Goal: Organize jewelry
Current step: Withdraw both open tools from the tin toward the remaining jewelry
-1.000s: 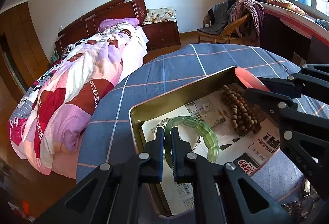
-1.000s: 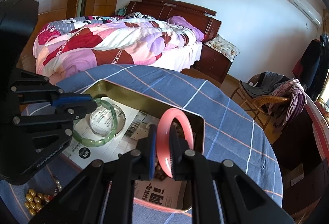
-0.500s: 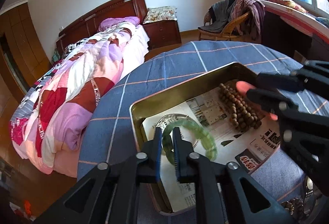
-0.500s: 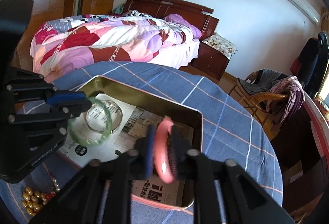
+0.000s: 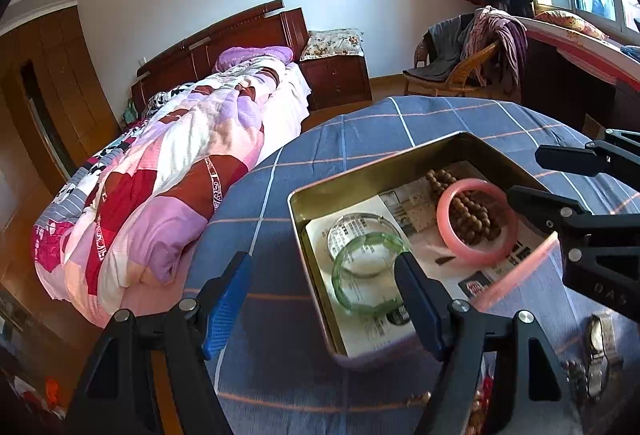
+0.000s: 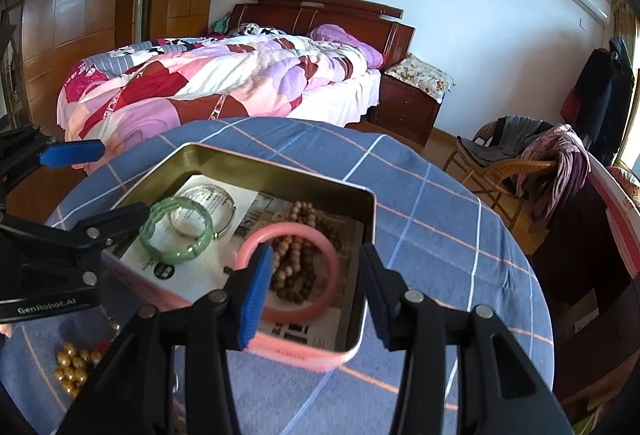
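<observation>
Both sets of jaws have just been spread: the green bangle (image 5: 370,273) and pink bangle (image 6: 296,271) are released, apparently flat, in the tin (image 6: 280,171).

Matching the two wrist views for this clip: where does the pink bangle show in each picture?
Left wrist view: the smooth pink ring bangle lies right of centre, in the far right part of the gold metal tin, around brown wooden beads.
Right wrist view: it sits low at centre, in the tin's near end.
Shared landmark: the translucent green bangle, beside it in the tin.
</observation>
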The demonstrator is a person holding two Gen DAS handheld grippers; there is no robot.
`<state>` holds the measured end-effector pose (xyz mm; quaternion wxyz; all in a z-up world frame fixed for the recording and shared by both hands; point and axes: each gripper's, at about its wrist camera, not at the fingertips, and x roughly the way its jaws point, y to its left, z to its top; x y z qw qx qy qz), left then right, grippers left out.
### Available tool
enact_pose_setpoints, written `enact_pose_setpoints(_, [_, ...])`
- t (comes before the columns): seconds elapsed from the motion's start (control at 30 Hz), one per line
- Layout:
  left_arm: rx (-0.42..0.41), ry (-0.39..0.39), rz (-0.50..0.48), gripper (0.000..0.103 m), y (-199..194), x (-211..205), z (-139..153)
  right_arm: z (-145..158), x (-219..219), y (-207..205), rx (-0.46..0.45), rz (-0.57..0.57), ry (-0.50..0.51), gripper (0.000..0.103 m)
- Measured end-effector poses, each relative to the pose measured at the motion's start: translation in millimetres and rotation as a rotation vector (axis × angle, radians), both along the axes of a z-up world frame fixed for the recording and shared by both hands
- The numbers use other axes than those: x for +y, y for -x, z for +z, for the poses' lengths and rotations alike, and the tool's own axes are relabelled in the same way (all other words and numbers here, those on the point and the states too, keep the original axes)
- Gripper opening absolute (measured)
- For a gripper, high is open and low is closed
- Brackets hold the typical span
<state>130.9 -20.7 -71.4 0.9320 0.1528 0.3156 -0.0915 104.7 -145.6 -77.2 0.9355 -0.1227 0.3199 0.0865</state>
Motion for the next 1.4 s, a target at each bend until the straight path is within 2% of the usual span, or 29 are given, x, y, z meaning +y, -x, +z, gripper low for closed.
enact_pose_setpoints(0.33, [0.005,0.036,0.001,0.073,33.1,2.6,2.3,-3.4,-8.6,24.5,0.027,-0.043,-0.035,0.051])
enact_pose_setpoints(0.63, [0.023,0.044,0.009,0.073,58.2,4.4,-6.6,0.2,-5.2,49.0,0.011,-0.046,-0.049,0.056])
enact_pose_setpoints(1.4, [0.064,0.037,0.045,0.073,73.6,15.1,-24.1,-15.2,-11.2,79.8,0.050,-0.075,-0.063,0.060])
